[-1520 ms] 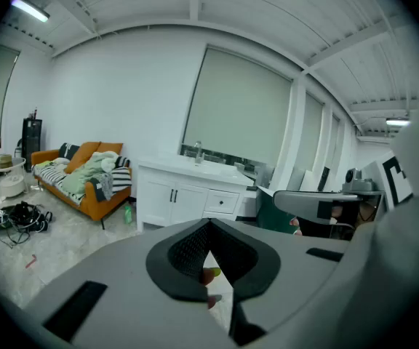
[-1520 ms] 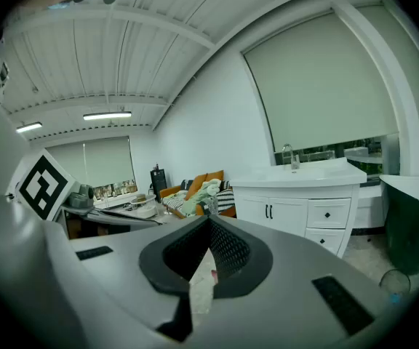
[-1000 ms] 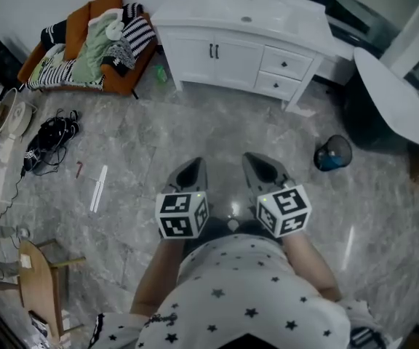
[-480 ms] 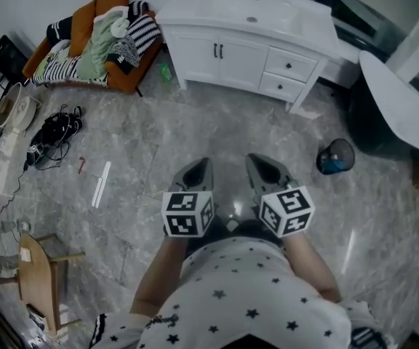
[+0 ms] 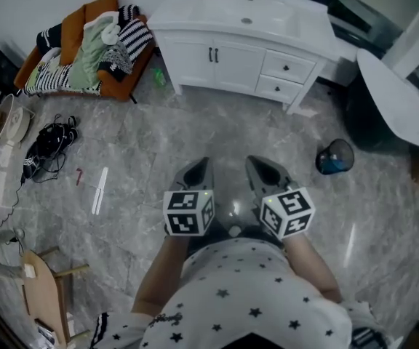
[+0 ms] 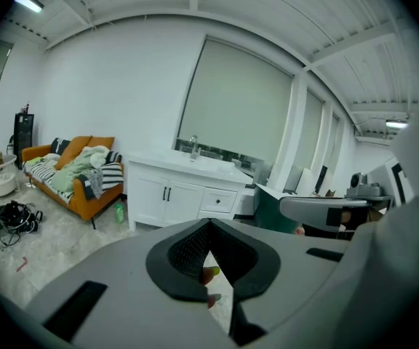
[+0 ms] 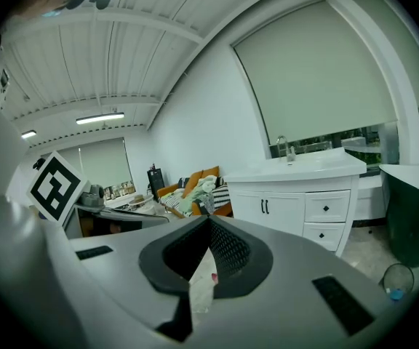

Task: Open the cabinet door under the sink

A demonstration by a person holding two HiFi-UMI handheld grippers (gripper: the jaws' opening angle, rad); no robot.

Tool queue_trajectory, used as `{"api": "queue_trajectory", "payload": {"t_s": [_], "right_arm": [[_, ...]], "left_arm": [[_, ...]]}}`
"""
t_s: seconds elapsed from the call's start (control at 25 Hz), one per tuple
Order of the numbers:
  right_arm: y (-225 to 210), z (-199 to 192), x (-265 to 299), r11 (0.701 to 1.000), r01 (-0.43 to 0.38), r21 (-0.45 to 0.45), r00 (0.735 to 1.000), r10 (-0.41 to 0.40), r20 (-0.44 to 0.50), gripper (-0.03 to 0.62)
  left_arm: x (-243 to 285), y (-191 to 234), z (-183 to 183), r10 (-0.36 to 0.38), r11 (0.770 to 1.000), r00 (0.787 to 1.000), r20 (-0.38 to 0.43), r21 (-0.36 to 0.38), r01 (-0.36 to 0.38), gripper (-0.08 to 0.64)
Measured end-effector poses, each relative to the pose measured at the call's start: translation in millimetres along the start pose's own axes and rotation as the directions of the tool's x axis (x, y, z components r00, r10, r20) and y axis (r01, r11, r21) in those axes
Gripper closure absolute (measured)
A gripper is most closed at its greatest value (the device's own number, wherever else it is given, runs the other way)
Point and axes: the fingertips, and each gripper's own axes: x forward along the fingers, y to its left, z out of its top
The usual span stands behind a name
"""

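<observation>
Head view: I am holding the left gripper (image 5: pixel 197 167) and the right gripper (image 5: pixel 262 166) side by side over the grey floor (image 5: pixel 158 144), both pointing toward 12 o'clock. The white vanity (image 5: pixel 195 31) is standing well apart from them at 12 o'clock, its long axis running roughly from 9 to 4 o'clock along the wall. The cabinet doors (image 5: pixel 228 62) under the sink (image 5: pixel 246 9) are sitting closed and facing me, with their two dark handles (image 5: pixel 213 53) upright at the centre seam. An orange sofa (image 5: pixel 75 31) is lying at 10 o'clock.

Left gripper view: my left gripper (image 6: pixel 210 227) is keeping its jaws clenched tip to tip, grasping nothing. The cabinet doors (image 6: pixel 151 195) are showing at 11 o'clock past the tips, upright, taller than wide, handles (image 6: pixel 166 193) vertical.

Right gripper view: my right gripper (image 7: pixel 208 224) is likewise pressing its jaws together on nothing. The cabinet doors (image 7: pixel 278 211) are appearing at 2 o'clock, closed, with the drawers (image 7: pixel 326 209) just beside them on the right.
</observation>
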Motion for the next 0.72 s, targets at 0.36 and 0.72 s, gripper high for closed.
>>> {"api": "queue_trajectory", "payload": {"t_s": [0.36,0.72], "right_arm": [[-23.9,29.1,77.2,0.999,0.052,0.003,0.999,-0.052,0.010,0.586],[-25.6,50.0,150.4,0.998,0.068,0.009,0.998,-0.067,-0.010,0.586]], "left_arm": [[56.0,49.4,39.6,-0.033,0.999,0.999,-0.021,0.026,0.033,0.555],[95.1,102.0,72.4,-0.054,0.998,0.997,-0.047,0.031,0.055,0.555]]}}
